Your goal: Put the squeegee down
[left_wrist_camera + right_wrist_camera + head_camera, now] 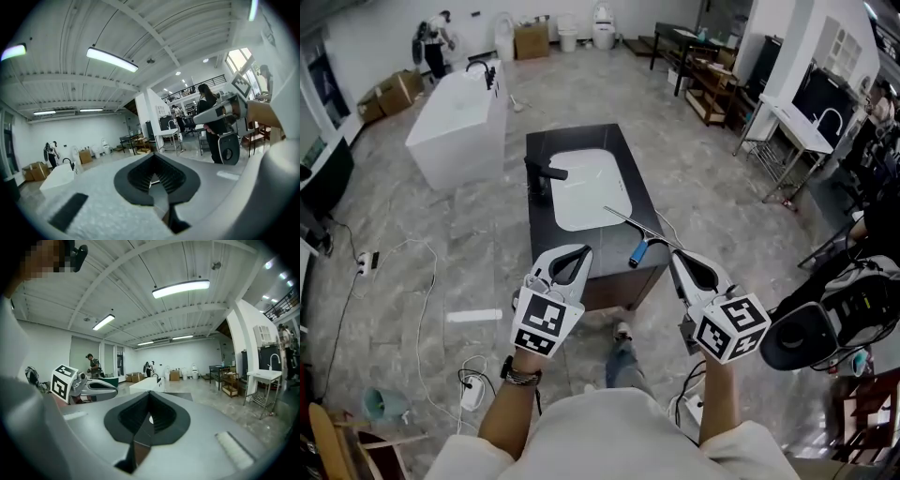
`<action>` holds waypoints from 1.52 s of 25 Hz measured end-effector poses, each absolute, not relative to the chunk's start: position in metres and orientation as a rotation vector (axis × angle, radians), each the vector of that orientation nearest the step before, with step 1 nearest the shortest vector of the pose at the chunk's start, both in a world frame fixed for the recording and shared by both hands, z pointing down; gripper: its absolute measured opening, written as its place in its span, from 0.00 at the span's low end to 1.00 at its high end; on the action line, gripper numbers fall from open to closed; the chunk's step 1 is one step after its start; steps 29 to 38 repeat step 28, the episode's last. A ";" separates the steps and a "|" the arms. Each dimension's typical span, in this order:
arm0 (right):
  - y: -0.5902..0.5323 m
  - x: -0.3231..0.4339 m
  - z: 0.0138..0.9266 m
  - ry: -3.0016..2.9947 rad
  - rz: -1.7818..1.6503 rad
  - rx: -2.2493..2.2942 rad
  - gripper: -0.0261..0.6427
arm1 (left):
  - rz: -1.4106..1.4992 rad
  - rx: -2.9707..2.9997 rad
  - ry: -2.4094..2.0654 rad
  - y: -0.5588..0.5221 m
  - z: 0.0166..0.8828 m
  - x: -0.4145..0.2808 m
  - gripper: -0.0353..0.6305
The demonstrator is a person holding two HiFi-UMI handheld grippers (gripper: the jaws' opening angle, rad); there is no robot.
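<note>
slim metal squeegee, blue grip, on glossy black counter

This is a big, bare, warehouse-like hall fitted out with bathroom fixtures: a white freestanding bathtub, a washbasin set in a dark counter and toilets stand loose on a grey tiled floor, among cardboard boxes, metal shelving and ceiling strip lights.
</note>
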State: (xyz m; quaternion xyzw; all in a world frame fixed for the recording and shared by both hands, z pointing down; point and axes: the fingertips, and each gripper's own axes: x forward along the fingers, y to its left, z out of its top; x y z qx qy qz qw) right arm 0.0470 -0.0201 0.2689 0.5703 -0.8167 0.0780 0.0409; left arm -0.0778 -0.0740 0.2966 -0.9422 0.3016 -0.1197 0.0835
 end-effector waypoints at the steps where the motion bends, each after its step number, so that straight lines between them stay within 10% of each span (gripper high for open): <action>1: -0.019 0.044 0.267 -2.508 0.229 1.740 0.05 | -0.341 -2.804 0.895 -0.071 0.291 -0.079 0.06; 38: 0.004 0.015 0.266 -2.504 0.195 1.695 0.05 | -0.182 -2.784 0.923 -0.033 0.263 -0.107 0.06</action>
